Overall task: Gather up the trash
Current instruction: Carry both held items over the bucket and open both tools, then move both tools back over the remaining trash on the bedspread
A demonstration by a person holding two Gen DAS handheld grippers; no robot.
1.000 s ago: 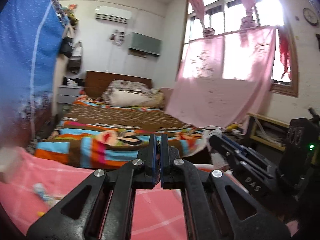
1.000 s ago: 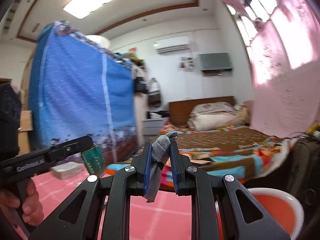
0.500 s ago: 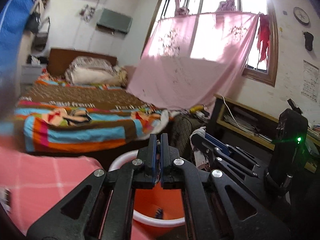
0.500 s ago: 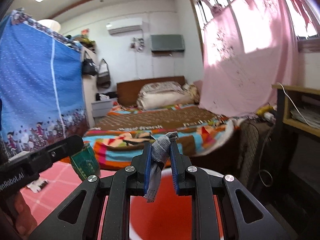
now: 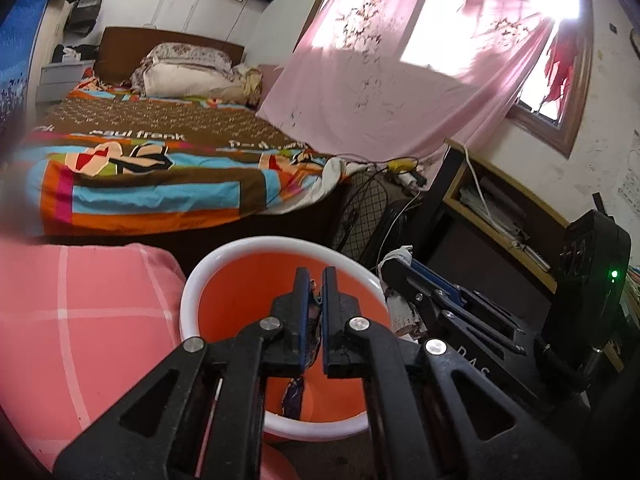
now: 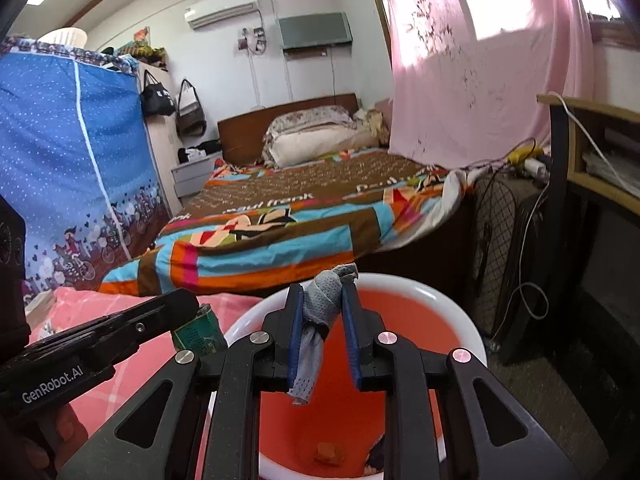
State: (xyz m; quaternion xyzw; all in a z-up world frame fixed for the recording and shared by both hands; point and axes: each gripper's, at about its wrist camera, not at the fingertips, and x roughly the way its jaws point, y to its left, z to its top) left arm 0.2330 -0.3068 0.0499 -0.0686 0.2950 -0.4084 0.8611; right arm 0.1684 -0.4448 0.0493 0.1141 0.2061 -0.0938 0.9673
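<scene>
Two tools now hang over my orange bucket [image 5: 240, 300], where a second ago I saw only the pink bench [image 5: 80, 308] and the bed [image 5: 160, 152] beyond. My left tool [image 5: 316, 280] is pinched nearly closed on a thin green wrapper [image 6: 200, 330], tilted down above the rim. My right tool [image 6: 322, 300], also angled down, clamps a grey crumpled cloth scrap [image 6: 320, 312] over the bucket's mouth; bits of trash lie at the bottom.

Striped bedspread [image 6: 280, 236], pink curtain [image 5: 392, 92], blue wardrobe [image 6: 72, 160].
</scene>
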